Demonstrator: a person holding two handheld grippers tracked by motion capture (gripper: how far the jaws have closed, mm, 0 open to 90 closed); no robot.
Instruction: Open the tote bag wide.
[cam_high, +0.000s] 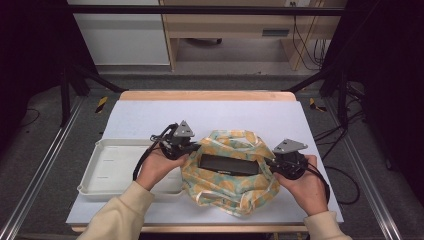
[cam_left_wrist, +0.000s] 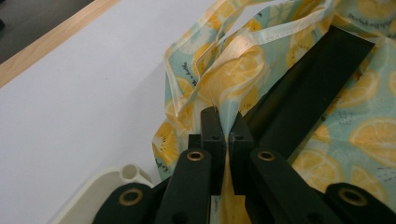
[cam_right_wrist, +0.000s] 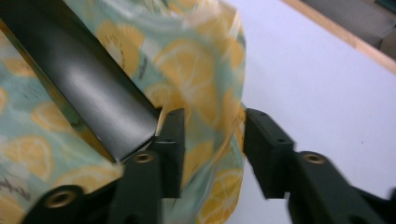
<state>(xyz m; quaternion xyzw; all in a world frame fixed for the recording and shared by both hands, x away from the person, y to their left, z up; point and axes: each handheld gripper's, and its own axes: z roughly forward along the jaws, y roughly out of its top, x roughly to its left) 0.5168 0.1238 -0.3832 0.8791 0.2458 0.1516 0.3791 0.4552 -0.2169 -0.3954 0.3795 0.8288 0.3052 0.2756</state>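
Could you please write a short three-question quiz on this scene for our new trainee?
1. True or false: the left gripper is shut on the edge of the lemon-print bag.
2. What lies in the bag? A) a white tray B) a long black box C) a lemon
3. Fill in: the right gripper has its jaws ____, with a fold of the bag between them.

Key
1. True; its jaws pinch the cloth.
2. B, the black box; the white tray sits beside the bag on the table, at the person's left.
3. Open; no grip shows.
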